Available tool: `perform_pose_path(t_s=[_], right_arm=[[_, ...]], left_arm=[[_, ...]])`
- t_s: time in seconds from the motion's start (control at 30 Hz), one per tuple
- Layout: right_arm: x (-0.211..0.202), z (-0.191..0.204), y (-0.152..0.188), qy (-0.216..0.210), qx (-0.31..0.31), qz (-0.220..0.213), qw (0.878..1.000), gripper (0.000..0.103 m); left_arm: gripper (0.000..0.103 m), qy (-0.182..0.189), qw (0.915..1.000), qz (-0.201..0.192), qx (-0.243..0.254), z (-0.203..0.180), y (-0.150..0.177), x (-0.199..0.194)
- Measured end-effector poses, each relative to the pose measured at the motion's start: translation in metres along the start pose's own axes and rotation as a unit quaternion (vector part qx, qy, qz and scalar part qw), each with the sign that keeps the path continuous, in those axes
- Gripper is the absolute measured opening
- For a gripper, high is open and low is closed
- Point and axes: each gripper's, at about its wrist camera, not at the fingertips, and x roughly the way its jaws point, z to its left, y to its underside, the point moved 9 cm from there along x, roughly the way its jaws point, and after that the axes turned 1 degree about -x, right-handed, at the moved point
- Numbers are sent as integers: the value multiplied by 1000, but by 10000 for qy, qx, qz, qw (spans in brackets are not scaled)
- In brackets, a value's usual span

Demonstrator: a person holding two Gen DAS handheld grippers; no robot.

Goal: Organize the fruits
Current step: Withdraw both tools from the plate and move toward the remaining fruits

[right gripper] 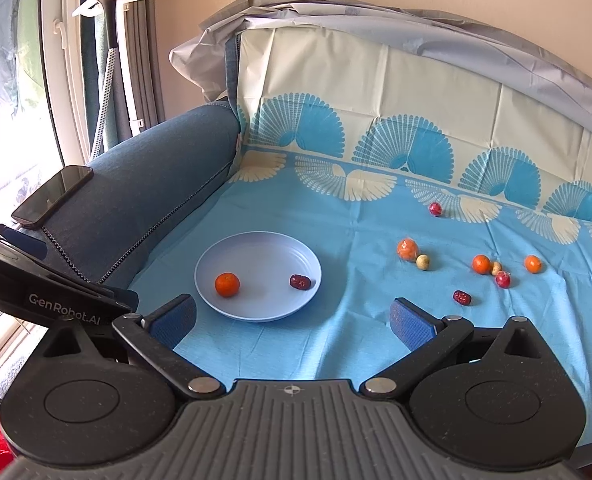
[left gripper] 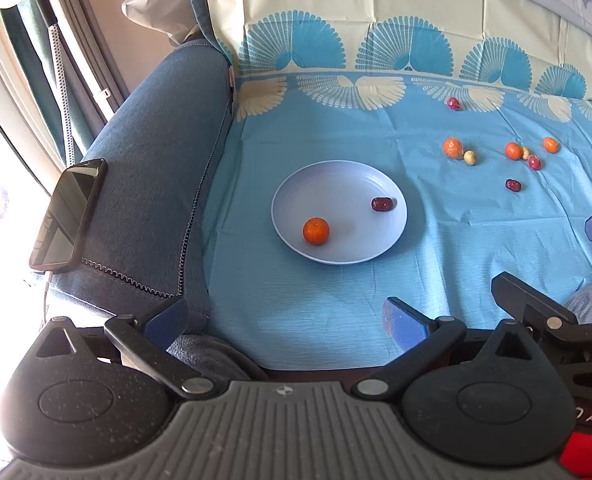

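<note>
Here, round glossy plate [right gripper: 231,256] holds smooth orange [right gripper: 227,284]; wrinkled date [right gripper: 299,281].

The plate [right gripper: 231,312] is pale lilac-blue; on it lie an orange mandarin [right gripper: 227,284] and a dark red date [right gripper: 299,281]. The cloth [right gripper: 336,344] is sky blue with a border of cream and blue fan shapes, turning cream higher up. The loose fruits [right gripper: 481,264] on it are orange, red and pale yellow. The sofa arm [right gripper: 155,184] is denim blue, the phone [right gripper: 51,196] black. Each tool [right gripper: 291,318] is black with blue pads [right gripper: 410,326].
</note>
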Motion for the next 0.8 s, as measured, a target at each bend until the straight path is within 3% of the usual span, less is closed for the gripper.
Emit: perform_pose_path(t_s=[0.5, 0.8], right_arm=[[17, -17, 7, 9, 324, 212, 9992, 102], [26, -62, 14, 328, 742, 265, 9964, 102]], left_arm=[[103, 69, 9995, 279, 164, -15, -6, 18], [103, 342, 9976, 535, 279, -47, -23, 39]])
